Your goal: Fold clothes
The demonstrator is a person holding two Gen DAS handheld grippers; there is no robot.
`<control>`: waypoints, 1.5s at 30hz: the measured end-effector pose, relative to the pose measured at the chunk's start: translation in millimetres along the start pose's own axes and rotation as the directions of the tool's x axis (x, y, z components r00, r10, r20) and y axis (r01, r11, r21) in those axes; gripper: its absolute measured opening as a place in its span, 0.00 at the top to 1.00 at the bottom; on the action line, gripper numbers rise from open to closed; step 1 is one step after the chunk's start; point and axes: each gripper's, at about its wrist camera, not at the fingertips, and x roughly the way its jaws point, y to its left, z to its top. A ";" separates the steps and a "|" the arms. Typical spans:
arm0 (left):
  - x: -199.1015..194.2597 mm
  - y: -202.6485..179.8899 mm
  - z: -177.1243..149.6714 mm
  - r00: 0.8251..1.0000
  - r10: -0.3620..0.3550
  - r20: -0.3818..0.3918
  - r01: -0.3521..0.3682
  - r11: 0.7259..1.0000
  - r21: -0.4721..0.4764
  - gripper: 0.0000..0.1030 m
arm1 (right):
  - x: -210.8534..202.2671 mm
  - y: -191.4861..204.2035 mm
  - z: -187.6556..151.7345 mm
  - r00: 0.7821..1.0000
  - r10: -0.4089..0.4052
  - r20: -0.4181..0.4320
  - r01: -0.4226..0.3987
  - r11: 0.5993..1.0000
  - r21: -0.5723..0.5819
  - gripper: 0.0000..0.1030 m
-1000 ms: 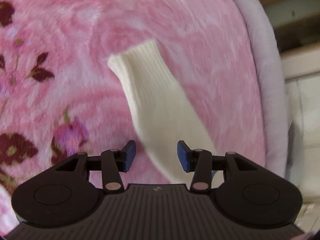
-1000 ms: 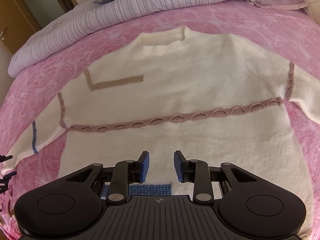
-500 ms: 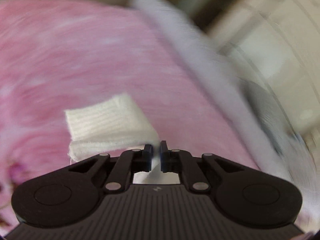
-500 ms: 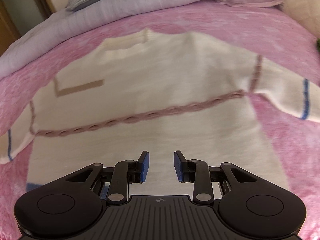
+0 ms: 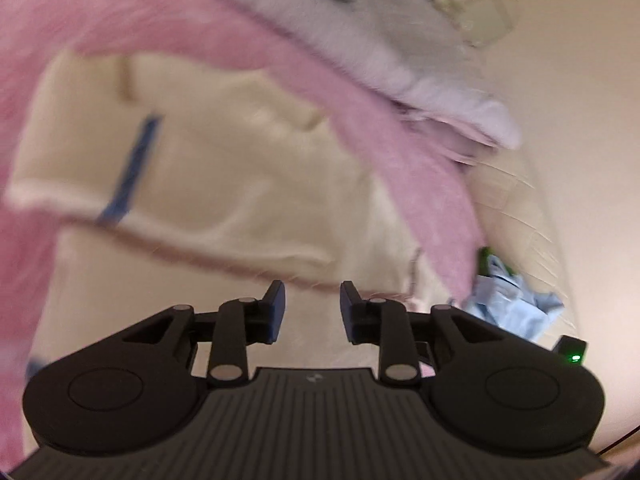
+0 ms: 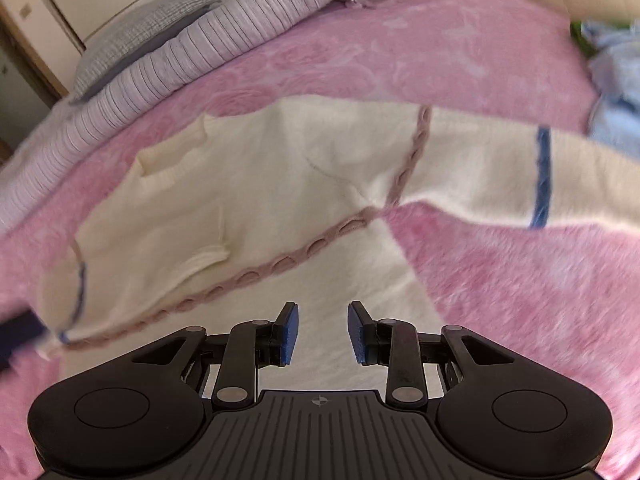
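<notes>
A bed spread with a fluffy pink floral blanket (image 6: 460, 56) fills both views, a striped lilac duvet (image 6: 224, 36) bunched at its far edge. On the blanket lies the cream knitted sweater with mauve cable trim (image 6: 288, 168), partly folded: one blue-striped sleeve (image 6: 132, 280) lies across the chest, the other sleeve (image 6: 520, 168) stretches out sideways, and the body lies flat. A crumpled light-blue garment (image 6: 612, 76) waits aside. The left gripper (image 5: 312, 308) and right gripper (image 6: 322, 330) hover, jaws apart, holding nothing.
</notes>
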 end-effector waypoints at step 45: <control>32.7 54.8 34.1 0.959 0.280 -0.044 -0.272 0.954 0.125 0.76 | 87.2 -17.3 73.6 0.978 0.095 0.188 -0.121 0.983 0.137 0.90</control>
